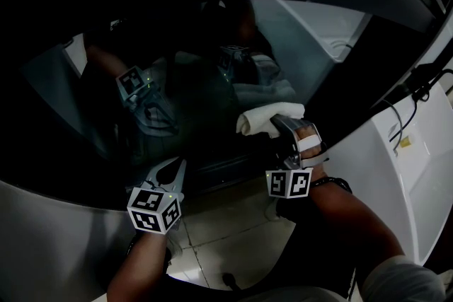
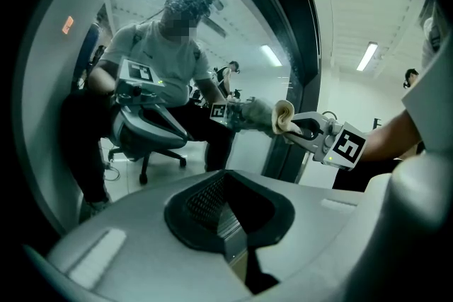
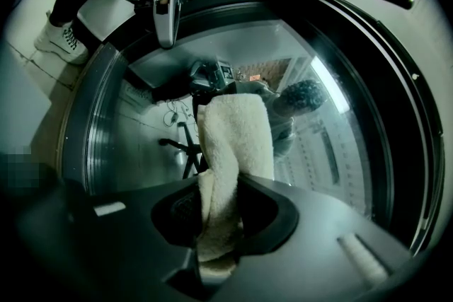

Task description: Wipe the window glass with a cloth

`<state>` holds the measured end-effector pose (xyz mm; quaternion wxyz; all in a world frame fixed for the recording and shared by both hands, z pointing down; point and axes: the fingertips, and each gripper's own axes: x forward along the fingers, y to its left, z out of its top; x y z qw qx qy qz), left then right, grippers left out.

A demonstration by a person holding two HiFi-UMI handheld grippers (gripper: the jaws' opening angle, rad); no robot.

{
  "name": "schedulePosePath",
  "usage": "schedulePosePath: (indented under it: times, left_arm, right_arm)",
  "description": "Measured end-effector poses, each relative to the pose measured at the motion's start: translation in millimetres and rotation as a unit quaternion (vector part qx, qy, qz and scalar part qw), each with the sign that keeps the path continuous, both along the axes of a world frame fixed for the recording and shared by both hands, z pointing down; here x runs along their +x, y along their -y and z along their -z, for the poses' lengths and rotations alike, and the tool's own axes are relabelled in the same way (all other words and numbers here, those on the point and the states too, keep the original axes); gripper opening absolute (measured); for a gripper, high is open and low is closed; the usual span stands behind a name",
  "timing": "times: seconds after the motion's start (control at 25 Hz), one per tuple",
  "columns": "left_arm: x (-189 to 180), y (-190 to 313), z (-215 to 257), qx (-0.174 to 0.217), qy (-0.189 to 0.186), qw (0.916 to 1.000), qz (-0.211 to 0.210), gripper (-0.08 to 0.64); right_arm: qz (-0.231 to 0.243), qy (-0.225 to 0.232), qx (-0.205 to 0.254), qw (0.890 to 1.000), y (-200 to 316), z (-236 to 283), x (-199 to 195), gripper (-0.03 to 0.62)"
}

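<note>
The dark window glass (image 1: 177, 46) curves inside a black frame (image 1: 382, 46); it also fills the right gripper view (image 3: 333, 124). My right gripper (image 1: 284, 121) is shut on a cream cloth (image 1: 267, 117) and holds it against the lower right part of the glass. That cloth (image 3: 233, 145) rises from between the jaws and covers the middle of the right gripper view. In the left gripper view the cloth (image 2: 284, 115) and right gripper (image 2: 301, 125) touch the glass (image 2: 106, 32). My left gripper (image 1: 174, 166) hangs below the glass at lower left with its jaws together and nothing in them.
A white body panel (image 1: 368, 166) runs along the right of the frame, with a black cable (image 1: 419, 81) over it. Tiled floor (image 1: 226, 223) lies below. The glass reflects the person, both grippers and an office chair (image 2: 145, 134).
</note>
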<state>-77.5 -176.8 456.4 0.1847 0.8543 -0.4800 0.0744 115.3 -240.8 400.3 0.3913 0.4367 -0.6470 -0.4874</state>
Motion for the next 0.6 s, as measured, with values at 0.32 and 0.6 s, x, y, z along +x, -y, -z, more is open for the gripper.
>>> schedulePosePath:
  times: [0.32,0.6]
  left_arm:
    - [-6,5,-1,-0.001,0.002,1.0000,0.008,0.017]
    - [7,9,-1,-0.005,0.011,0.9997,0.022,0.017]
  right_arm:
    - [-0.001,-0.009,-0.011,1.000,2,-2,-1,0.080]
    - [0.000,-0.024,-0.042,0.999,2,-1,16,0.077]
